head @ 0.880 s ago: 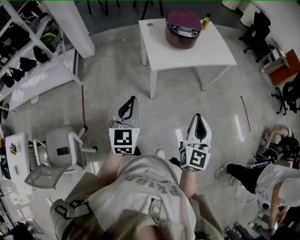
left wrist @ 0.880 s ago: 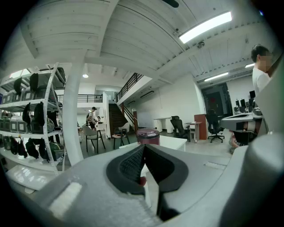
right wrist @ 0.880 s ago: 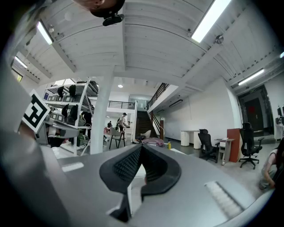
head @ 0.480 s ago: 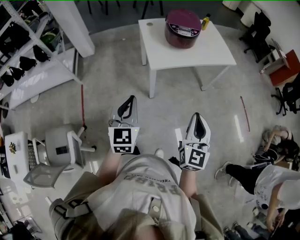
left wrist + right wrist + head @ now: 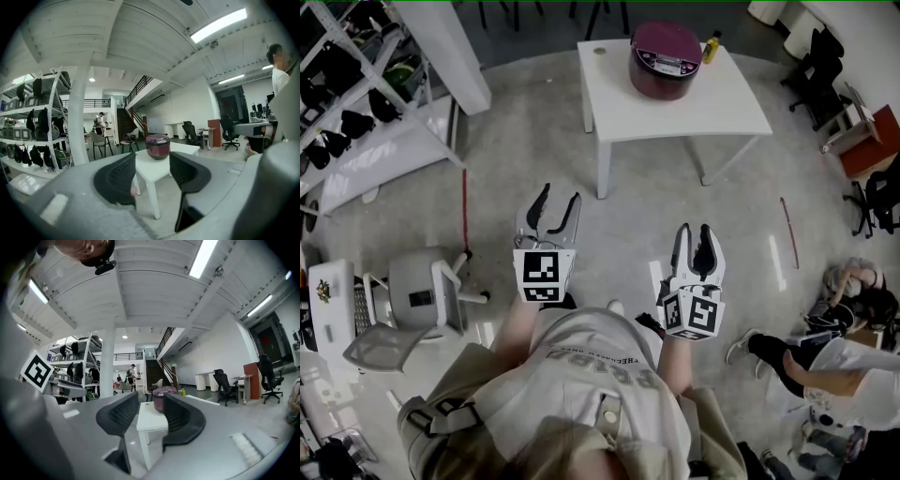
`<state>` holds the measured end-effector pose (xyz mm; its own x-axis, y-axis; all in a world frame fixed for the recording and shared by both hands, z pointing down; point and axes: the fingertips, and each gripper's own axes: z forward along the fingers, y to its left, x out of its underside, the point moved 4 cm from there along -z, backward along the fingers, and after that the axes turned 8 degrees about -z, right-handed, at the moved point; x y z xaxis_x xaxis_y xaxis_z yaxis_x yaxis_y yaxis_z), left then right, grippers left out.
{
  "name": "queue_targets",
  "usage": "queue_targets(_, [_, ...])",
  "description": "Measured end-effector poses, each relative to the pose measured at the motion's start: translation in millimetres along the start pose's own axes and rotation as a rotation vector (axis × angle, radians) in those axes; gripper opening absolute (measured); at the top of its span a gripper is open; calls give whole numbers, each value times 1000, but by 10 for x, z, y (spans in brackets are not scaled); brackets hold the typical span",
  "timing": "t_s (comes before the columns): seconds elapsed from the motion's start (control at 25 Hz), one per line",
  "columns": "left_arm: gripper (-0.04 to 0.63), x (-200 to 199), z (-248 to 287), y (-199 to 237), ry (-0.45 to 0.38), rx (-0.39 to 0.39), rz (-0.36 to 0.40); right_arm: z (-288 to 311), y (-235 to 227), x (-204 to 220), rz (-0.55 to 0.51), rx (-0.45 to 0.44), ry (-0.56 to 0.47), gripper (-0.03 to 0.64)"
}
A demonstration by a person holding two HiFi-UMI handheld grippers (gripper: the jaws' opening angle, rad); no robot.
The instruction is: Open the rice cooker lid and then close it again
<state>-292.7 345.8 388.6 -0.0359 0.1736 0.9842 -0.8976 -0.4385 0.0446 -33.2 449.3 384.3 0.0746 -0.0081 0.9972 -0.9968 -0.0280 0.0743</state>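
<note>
A dark red rice cooker (image 5: pixel 666 58) with its lid down stands at the back of a white table (image 5: pixel 712 98), far ahead of me. It shows small between the jaws in the left gripper view (image 5: pixel 158 146) and in the right gripper view (image 5: pixel 161 397). My left gripper (image 5: pixel 557 197) and right gripper (image 5: pixel 695 232) are held side by side over the floor, well short of the table. Both are open, jaws apart with nothing between them, as the left gripper (image 5: pixel 152 171) and the right gripper (image 5: pixel 151 413) show in their own views.
A yellow bottle (image 5: pixel 711 45) stands beside the cooker. Shelving (image 5: pixel 356 94) and a white pillar (image 5: pixel 441 47) line the left. A grey chair (image 5: pixel 412 300) sits at my left. People (image 5: pixel 844 356) sit on the floor at the right, near office chairs (image 5: pixel 816 66).
Both grippers' jaws, closed together in the earlier frames, now stand apart. The grippers have shifted slightly toward the table.
</note>
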Motion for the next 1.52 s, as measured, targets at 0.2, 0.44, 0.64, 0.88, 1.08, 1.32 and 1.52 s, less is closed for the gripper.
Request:
queue_targets(0.2, [302, 12, 58, -79, 20, -4, 8, 20, -89, 14, -4, -11, 3, 253])
queue_targets(0.44, [302, 42, 83, -260, 38, -19, 11, 9, -262, 42, 2, -34, 13, 255])
queue_targets(0.64, [302, 18, 94, -401, 46, -47, 19, 39, -432, 35, 4, -71, 15, 255])
queue_targets(0.88, [302, -6, 79, -535, 55, -89, 31, 78, -609, 56, 7, -125, 21, 255])
queue_targets(1.08, [302, 44, 137, -574, 85, -98, 53, 149, -735, 139, 23, -132, 31, 255])
queue_targets(1.32, [302, 119, 453, -492, 124, -86, 51, 432, -790, 241, 30, -126, 55, 256])
queue_targets(1.52, [302, 125, 870, -412, 139, -60, 44, 758, -810, 296, 24, -121, 79, 255])
